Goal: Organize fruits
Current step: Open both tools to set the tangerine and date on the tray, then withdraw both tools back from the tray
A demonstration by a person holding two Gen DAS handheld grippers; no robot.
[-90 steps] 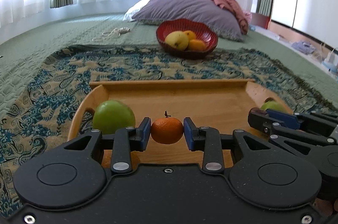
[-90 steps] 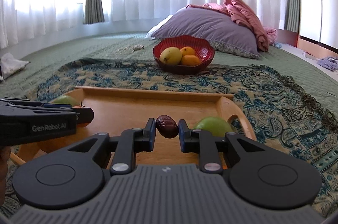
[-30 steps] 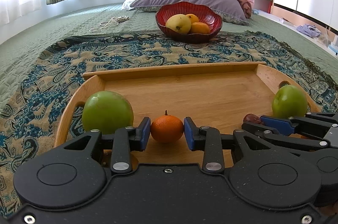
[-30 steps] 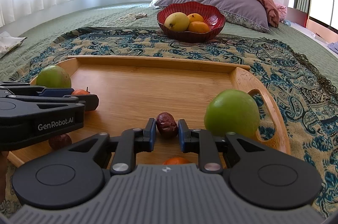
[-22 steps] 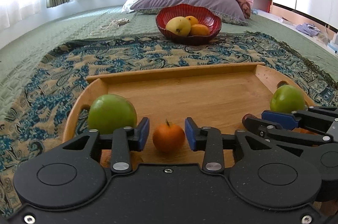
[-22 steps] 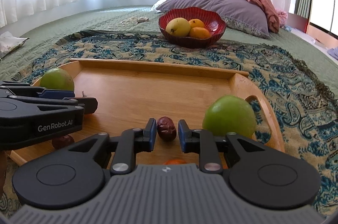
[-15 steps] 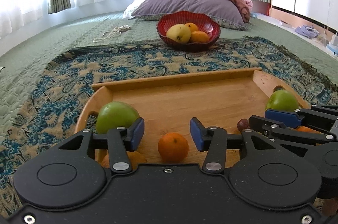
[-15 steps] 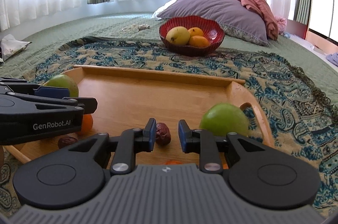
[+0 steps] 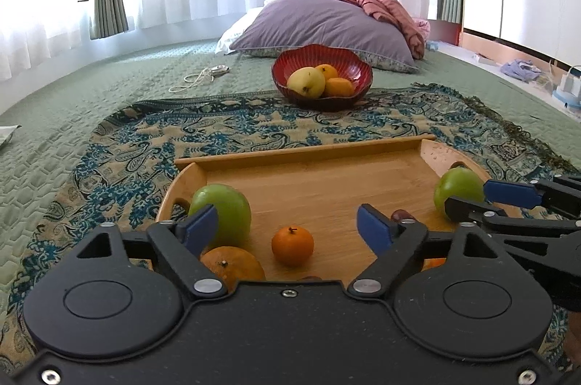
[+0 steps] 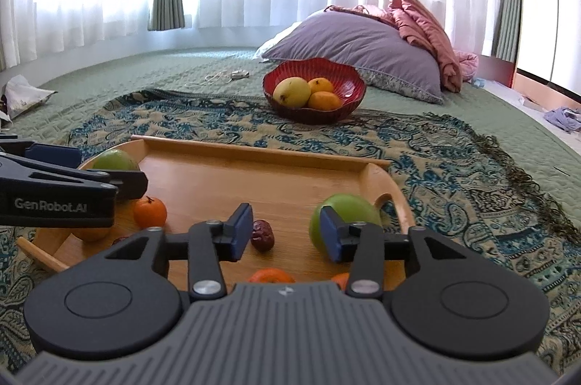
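So my left gripper (image 9: 290, 227) has just been opening and now stands spread wide, nothing pinched. The mandarin (image 9: 292, 246) sits loose on the wooden tray (image 9: 319, 181), in the gap between the pads but not touching either. A green apple (image 9: 225, 212) is at the tray's left handle, with an orange (image 9: 232, 263) just in front of it. My right gripper (image 10: 287, 232) has just been opening too, jaws parted. The red date (image 10: 263, 235) lies on the tray near its left pad. Another green apple (image 10: 348, 210) sits by the tray's right handle. Beyond the tray is a red bowl (image 10: 345, 94) of fruit.
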